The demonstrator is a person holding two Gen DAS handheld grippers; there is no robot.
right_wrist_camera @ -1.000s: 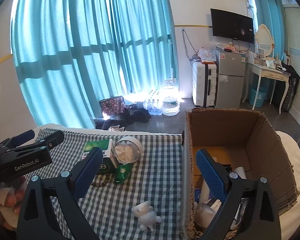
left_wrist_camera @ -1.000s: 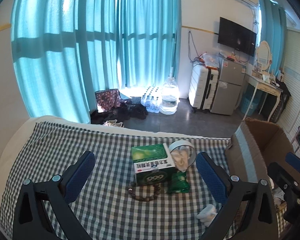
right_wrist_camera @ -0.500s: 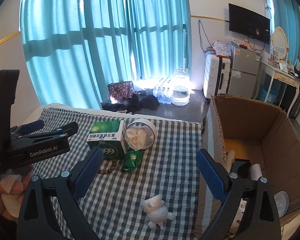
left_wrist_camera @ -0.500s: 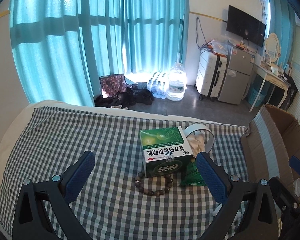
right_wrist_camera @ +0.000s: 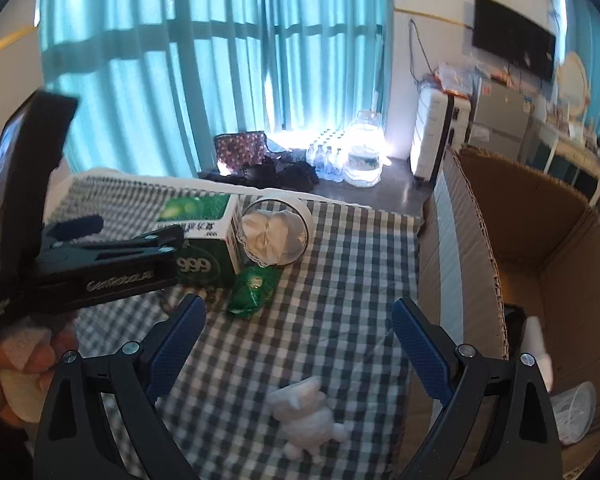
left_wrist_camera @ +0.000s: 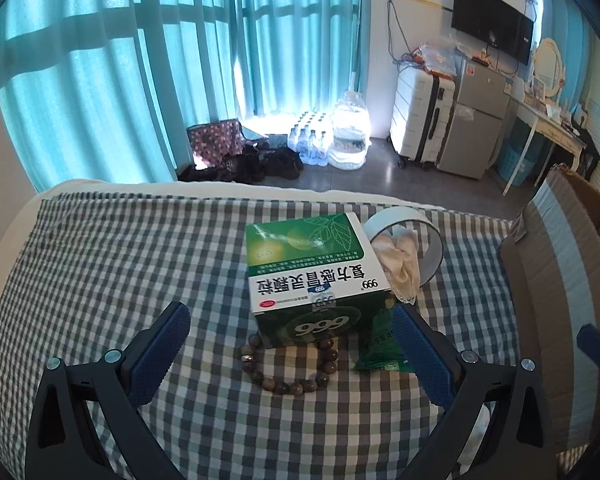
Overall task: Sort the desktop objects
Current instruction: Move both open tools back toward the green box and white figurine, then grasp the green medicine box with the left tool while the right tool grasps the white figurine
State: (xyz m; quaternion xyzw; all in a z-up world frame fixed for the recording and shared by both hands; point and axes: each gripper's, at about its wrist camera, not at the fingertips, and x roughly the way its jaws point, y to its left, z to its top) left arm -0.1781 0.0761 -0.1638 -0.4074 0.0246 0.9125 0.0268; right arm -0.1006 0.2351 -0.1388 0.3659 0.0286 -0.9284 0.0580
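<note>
The left claw (left_wrist_camera: 288, 344) stood wide open and held nothing, its blue pads flanking the near end of the green medicine box (left_wrist_camera: 315, 276) and the bead bracelet (left_wrist_camera: 290, 364) lying just in front of it. The right claw (right_wrist_camera: 296, 340) was likewise open and empty, poised above the white plush toy (right_wrist_camera: 305, 420) near the cardboard box (right_wrist_camera: 539, 264) at right. The medicine box was judged light, stiff cardboard, best taken across its two long side faces; over-squeezing could crush it. The bracelet appeared loose and limp, likely to slip unless pinched across the beads. The green sachet (left_wrist_camera: 381, 348), touching the box's right corner, looked thin and slick. The tape roll (left_wrist_camera: 411, 248), tipped on its side with pale cloth stuffed inside, lay against the box's far right. All rested on a checked cloth (left_wrist_camera: 120, 280) over the worktop, soft and liable to bunch. Beyond were teal curtains (left_wrist_camera: 140, 80), water bottles (left_wrist_camera: 311, 146), a suitcase (left_wrist_camera: 419, 120) and a television (left_wrist_camera: 491, 36).
</note>
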